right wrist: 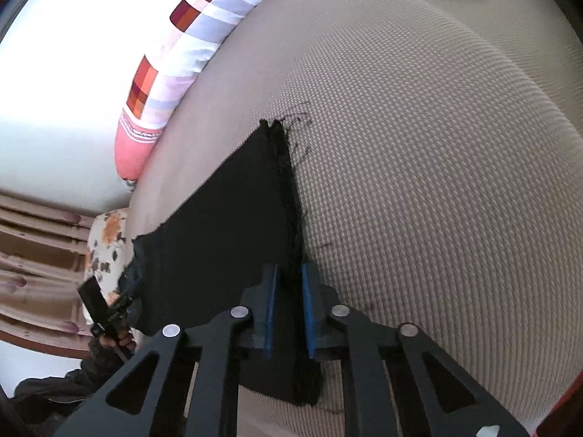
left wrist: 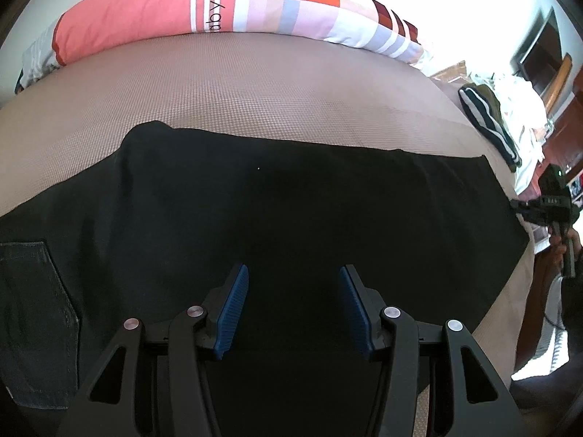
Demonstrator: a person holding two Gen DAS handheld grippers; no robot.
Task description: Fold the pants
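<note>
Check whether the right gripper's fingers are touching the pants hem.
Touching. The right wrist view shows the right gripper with its blue-padded fingers nearly closed on either side of the black pants, the frayed hem edge pinched between them.

We lose the black denim pants (left wrist: pixel 277 218) past the left and bottom edges of the left wrist view, their back pocket (left wrist: pixel 32 320) cut short. The right gripper (right wrist: pixel 289 284) covers the frayed hem (right wrist: pixel 291 218) between its blue pads, so contact is unclear. The pink patchwork quilt (left wrist: pixel 226 7) bleeds into overexposed white.
</note>
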